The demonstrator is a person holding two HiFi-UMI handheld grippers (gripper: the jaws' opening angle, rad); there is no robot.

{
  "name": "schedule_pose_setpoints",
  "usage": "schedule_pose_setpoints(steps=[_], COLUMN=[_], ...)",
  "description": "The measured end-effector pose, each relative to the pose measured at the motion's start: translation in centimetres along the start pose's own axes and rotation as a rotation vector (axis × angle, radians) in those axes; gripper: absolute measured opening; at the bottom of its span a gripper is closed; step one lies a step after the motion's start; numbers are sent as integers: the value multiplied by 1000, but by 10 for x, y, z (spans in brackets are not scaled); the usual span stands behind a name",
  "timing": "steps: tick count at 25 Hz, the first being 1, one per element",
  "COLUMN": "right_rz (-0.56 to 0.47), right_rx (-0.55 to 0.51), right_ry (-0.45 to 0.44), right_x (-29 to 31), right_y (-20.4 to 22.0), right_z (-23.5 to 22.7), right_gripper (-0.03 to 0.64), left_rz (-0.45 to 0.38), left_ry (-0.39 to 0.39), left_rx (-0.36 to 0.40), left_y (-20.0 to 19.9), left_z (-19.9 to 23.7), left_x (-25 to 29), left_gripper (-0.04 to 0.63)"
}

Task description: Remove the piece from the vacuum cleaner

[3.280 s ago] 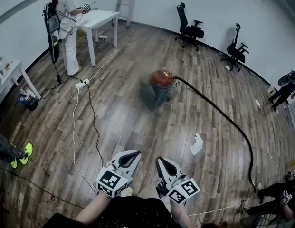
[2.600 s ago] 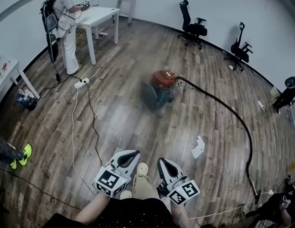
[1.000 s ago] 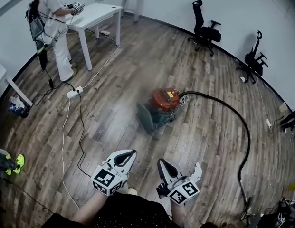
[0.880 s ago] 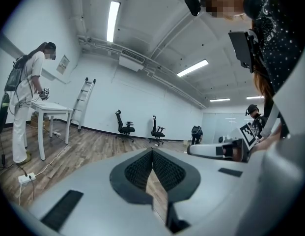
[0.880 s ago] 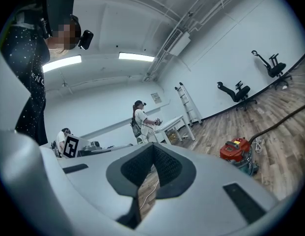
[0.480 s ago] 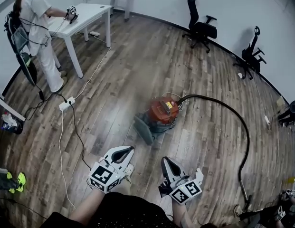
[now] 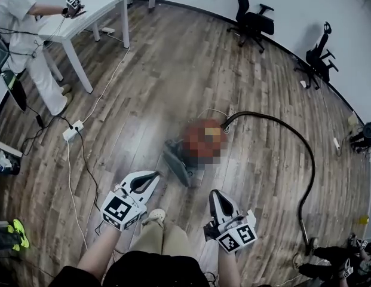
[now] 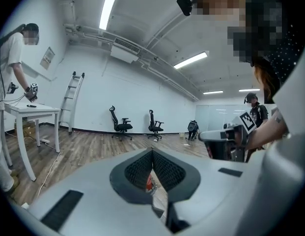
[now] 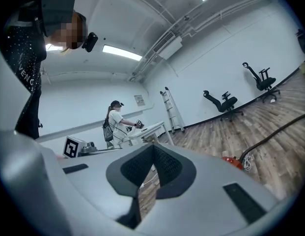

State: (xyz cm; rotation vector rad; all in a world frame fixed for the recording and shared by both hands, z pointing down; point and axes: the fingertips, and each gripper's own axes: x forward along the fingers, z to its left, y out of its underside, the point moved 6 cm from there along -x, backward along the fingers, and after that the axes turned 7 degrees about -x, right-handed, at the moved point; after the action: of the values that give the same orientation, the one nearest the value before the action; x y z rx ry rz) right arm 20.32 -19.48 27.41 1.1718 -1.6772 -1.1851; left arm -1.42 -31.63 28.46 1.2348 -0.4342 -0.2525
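Observation:
A red vacuum cleaner (image 7: 202, 137) stands on the wood floor, partly under a mosaic patch, with a dark flat piece (image 7: 175, 160) at its near left side. Its black hose (image 7: 304, 160) arcs off to the right. My left gripper (image 7: 150, 177) is shut and empty, just short of the vacuum's near left. My right gripper (image 7: 215, 196) is shut and empty, a little nearer to me. In the left gripper view the shut jaws meet at the tip of my left gripper (image 8: 152, 154), and a sliver of red vacuum (image 8: 149, 182) shows below. In the right gripper view the vacuum (image 9: 234, 162) lies ahead to the right of my right gripper (image 9: 153, 149).
A white table (image 7: 83, 11) with a person (image 7: 18, 23) beside it stands at the far left. A power strip (image 7: 70, 131) and its cables lie on the floor at left. Two office chairs (image 7: 252, 18) (image 7: 319, 54) stand by the far wall. Someone's feet (image 7: 328, 262) show at the lower right.
The vacuum cleaner has come steadily nearer to both grippers as I walk towards it. Both grippers stay shut and keep their places in front of me.

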Motion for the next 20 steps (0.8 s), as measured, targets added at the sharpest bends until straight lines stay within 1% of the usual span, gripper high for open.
schedule_pose_setpoints(steps=[2,4,7,15,18,20], right_rz=[4,4,5,-2,-20,-35], right_rx=[-22,-26,-24,-46,-71,-113], right_ry=[14,29,37,7,-10,-38], right_x=[7,15,26,59,74,80], right_y=[18,47,103,259,310,339], right_z=[-19,-42,-74,-142,-161,-167], right_gripper=[11,12,12,12,12,12], left_rz=[11,9,-18,-71,-84,-95], left_ry=[11,19,21,36,32,31], left_rx=[9,13,10,33,74,105], left_y=[22,49,95,230,274,303], left_z=[14,29,52,114,139,153], left_x=[17,35,62,125,143,152], left_gripper=[9,9,9,9,10,11])
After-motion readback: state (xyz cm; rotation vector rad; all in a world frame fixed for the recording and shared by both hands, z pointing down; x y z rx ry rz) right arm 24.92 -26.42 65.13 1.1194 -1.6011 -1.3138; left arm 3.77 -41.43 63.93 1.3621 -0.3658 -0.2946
